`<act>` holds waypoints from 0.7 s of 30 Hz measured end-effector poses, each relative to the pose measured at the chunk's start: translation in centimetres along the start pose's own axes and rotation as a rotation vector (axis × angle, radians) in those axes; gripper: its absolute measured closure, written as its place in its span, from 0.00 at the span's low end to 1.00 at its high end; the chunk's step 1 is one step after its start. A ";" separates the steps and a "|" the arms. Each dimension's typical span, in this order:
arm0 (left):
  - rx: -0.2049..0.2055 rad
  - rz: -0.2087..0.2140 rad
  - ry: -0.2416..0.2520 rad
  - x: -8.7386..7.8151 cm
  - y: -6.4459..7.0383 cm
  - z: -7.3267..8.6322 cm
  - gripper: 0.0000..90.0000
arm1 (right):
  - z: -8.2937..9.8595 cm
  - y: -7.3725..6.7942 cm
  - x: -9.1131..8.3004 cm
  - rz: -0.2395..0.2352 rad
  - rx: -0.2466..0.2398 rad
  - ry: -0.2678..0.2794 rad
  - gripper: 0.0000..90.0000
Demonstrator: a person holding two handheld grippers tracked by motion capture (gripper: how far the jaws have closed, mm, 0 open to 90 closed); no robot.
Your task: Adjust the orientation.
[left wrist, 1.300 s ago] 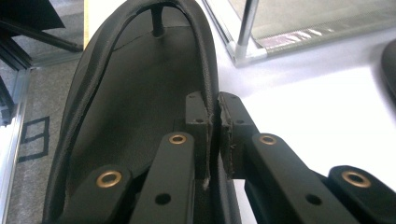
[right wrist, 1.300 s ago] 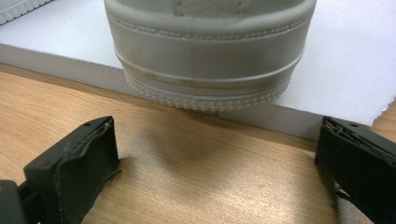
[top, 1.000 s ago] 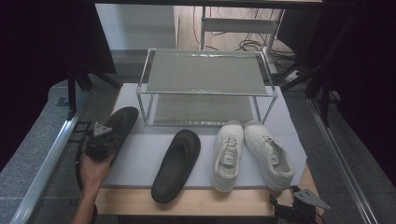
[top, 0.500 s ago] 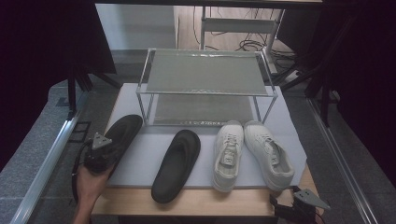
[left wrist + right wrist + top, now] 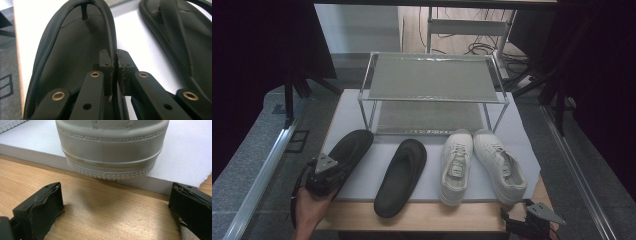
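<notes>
High view: your left gripper (image 5: 328, 172) pinches the black sandal's (image 5: 347, 152) strap at the mat's (image 5: 517, 135) left edge; your right gripper (image 5: 117, 207) gapes wide off its front edge.

Lying in a row on the mat (image 5: 432, 145): leftmost sandal (image 5: 347, 152), second sandal (image 5: 402, 175) just right of it, then left sneaker (image 5: 456, 165) and right sneaker (image 5: 501, 165), touching near the toes. Standing behind the row, the two-tier rack (image 5: 432, 92). Overhanging the mat's front edge onto the table (image 5: 422, 220), the sandal and sneaker heels.
</notes>
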State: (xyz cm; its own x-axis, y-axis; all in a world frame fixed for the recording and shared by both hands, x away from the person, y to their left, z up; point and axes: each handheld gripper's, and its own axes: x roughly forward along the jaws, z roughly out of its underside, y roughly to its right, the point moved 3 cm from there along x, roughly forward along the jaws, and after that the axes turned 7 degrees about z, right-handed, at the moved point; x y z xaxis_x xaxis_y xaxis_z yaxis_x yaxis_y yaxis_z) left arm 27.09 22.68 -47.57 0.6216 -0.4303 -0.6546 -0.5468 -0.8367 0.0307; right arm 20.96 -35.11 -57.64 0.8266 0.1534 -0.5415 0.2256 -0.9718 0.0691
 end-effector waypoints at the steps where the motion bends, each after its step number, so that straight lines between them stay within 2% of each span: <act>1: 0.010 0.002 0.001 0.1 0.2 -0.1 0.92 | 0.0 0.0 0.0 0.000 0.000 0.000 0.00; 7: 0.049 0.023 0.002 0.9 1.4 -0.9 0.93 | 0.0 0.0 0.0 0.000 0.000 0.000 0.00; 16: 0.074 0.052 0.003 2.3 2.3 -1.9 0.92 | 0.0 0.0 0.0 0.000 0.000 0.000 0.00; 21: 0.086 0.063 0.012 3.3 2.8 -3.0 0.92 | 0.0 0.0 0.0 0.000 0.000 0.002 0.00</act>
State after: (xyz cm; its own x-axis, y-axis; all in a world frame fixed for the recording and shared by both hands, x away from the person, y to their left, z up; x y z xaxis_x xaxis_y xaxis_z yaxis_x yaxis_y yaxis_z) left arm 29.31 17.90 -47.36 0.5908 -0.4856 -0.6443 -0.6309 -0.7758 0.0062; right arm 20.95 -35.11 -57.65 0.8275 0.1535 -0.5400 0.2255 -0.9718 0.0693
